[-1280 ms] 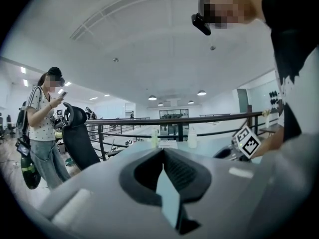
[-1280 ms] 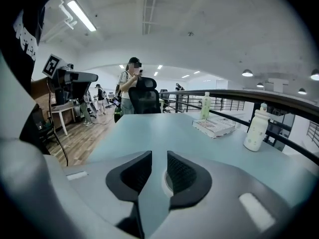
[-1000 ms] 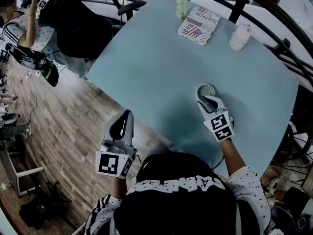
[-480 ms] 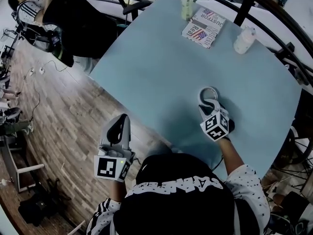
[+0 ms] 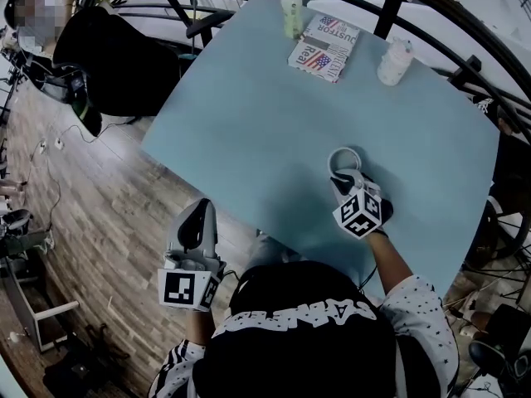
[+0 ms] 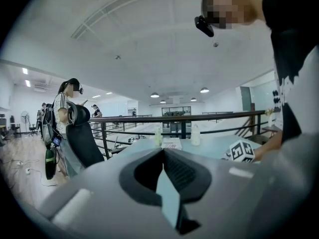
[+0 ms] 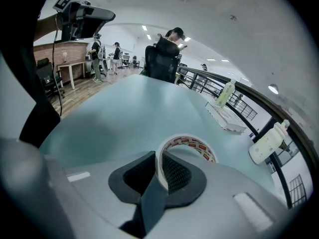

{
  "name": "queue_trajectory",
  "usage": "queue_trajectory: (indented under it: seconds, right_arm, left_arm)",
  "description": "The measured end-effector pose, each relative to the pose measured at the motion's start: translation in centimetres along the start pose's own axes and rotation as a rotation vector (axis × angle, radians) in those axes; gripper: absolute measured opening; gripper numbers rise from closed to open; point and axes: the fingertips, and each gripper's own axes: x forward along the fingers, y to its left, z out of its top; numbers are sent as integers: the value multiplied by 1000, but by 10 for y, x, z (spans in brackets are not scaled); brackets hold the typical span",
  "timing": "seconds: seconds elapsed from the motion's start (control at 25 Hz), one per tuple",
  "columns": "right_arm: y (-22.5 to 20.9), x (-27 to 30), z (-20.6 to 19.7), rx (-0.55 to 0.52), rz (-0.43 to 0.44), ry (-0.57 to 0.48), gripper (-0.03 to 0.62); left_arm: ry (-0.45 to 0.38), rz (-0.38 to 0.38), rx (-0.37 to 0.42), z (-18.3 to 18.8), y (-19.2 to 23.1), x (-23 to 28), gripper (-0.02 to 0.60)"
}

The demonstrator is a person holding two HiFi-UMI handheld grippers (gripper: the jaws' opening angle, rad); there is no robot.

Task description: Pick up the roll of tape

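Tape roll [image 5: 346,159] lies flat on the blue table [image 5: 249,114] near its front edge, w/ right gripper [image 5: 344,179] jaws closing on its wall, one inside the ring, one outside, lift not yet done; left gripper [image 5: 198,214] idles off-table, jaws pressed together.

This is looking like an open office-lab hall: people [image 7: 95,54] are standing by desks [image 7: 70,66] and office chairs [image 6: 82,138], and ceiling lights [image 6: 205,90] are glowing.
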Motion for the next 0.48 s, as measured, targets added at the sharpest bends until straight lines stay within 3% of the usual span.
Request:
queue_trajectory:
  seconds: [0.48]
  right_arm:
    - [-19,-37,48,185,-87,-138,51]
  left_arm:
    - [-19,-91,12,20,17,18,0]
